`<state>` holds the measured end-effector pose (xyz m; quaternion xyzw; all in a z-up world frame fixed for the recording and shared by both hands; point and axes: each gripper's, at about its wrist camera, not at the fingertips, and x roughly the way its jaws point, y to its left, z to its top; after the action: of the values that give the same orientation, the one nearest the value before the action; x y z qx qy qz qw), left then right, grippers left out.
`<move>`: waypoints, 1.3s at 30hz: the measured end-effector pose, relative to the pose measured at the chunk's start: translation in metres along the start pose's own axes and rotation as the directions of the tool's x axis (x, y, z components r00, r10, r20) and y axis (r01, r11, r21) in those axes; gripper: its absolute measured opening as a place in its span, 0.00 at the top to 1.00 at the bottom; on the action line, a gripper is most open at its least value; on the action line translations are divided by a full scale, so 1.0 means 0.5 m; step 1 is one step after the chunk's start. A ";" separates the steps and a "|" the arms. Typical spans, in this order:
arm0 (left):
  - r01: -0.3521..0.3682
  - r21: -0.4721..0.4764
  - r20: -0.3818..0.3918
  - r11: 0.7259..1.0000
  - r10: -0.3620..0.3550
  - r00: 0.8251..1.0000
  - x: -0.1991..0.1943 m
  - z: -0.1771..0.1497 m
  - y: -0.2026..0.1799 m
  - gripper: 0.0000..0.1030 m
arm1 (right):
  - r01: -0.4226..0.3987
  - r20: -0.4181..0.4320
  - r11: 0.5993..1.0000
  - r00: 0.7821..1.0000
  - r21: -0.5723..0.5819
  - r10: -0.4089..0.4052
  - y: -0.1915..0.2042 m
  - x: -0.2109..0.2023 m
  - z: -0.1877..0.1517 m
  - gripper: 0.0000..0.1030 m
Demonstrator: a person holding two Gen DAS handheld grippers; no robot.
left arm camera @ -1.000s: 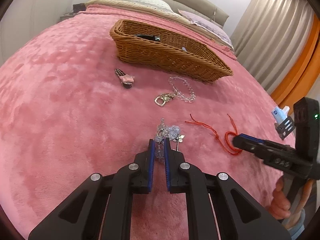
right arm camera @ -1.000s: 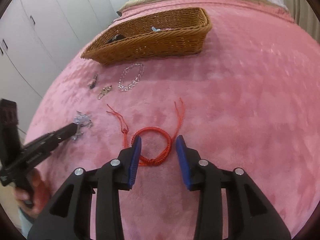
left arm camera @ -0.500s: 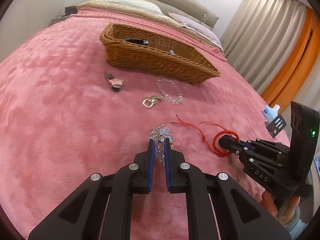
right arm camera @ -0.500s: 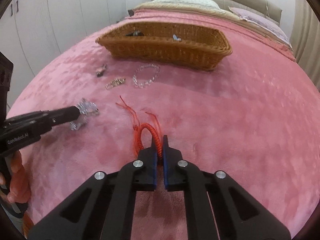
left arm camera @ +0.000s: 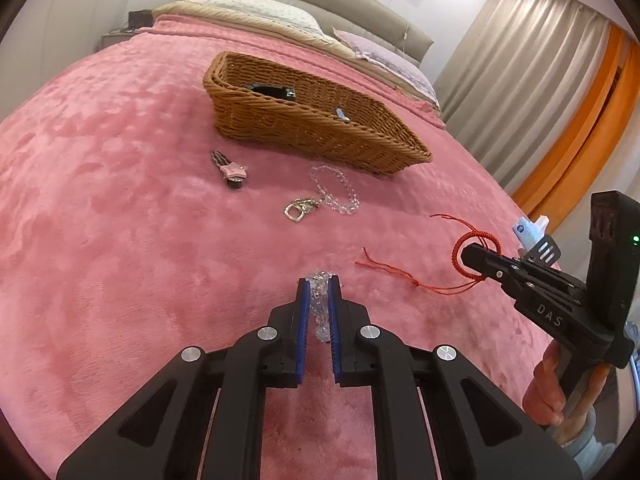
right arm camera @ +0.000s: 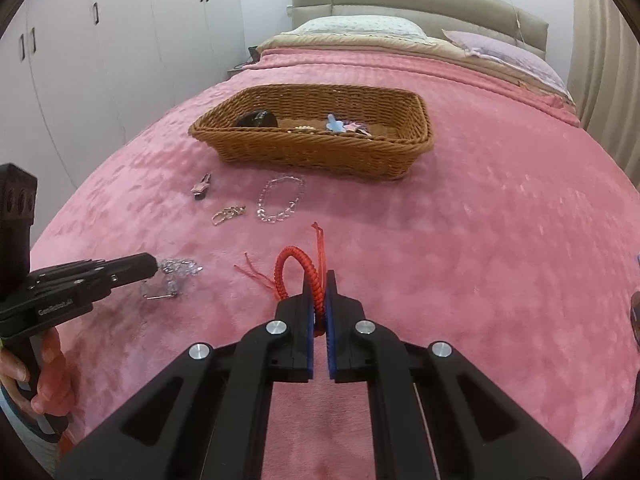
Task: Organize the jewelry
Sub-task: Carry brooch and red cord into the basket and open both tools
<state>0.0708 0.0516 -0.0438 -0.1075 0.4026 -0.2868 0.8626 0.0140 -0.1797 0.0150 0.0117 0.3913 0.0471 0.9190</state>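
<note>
- Left gripper (left arm camera: 318, 286) is clamped on a crystal bracelet (left arm camera: 319, 300); the beads sit between its blue pads, and in the right view the piece (right arm camera: 176, 270) hangs from the tip with a metal end dangling just above the blanket (right arm camera: 500, 240).
- Right gripper (right arm camera: 319, 286) is pinched shut on a red bracelet (right arm camera: 298, 268), gripping one side of the braided loop.
- Red loop stands up from the jaws, its long axis pointing away towards the basket (right arm camera: 316, 152); its thin tails (right arm camera: 260, 276) trail down to the left and seem to brush the blanket.
- Step in hand, as I judge it: both pieces are picked up and ready to be carried to the basket, which already holds a few items.
- Next move calls for lifting high enough that the red tails and the dangling crystal end clear the plush, then moving forward over the basket rim and opening each gripper there.
- Lying on the blanket between grippers and basket: a clear bead chain (right arm camera: 280, 200), a gold clasp (right arm camera: 228, 214) just beside it, and a pink clip (right arm camera: 202, 186) further left.
</note>
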 end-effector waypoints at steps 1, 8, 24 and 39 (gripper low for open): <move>0.009 -0.001 0.005 1.000 -0.009 1.000 -0.004 0.001 -0.001 0.93 | -0.003 0.001 1.000 1.000 0.008 0.003 -0.004 0.000 0.000 0.97; 0.103 0.006 0.050 0.995 -0.103 0.993 -0.043 0.021 -0.022 0.93 | -0.020 0.026 1.000 0.999 0.020 0.020 -0.011 -0.019 0.009 0.97; 0.135 0.154 0.167 0.979 -0.160 0.973 -0.077 0.203 -0.110 0.93 | -0.040 0.176 0.999 0.984 -0.014 0.042 -0.024 -0.061 0.168 0.97; 0.071 0.141 0.206 0.987 -0.099 0.974 0.108 0.417 -0.121 0.93 | -0.080 0.175 0.997 0.982 0.019 0.075 -0.070 0.100 0.381 0.97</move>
<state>0.2315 -0.0385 0.0833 -0.0971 0.2834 -0.3366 0.8927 0.1887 -0.2070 0.1091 0.0430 0.3091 0.0766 0.9470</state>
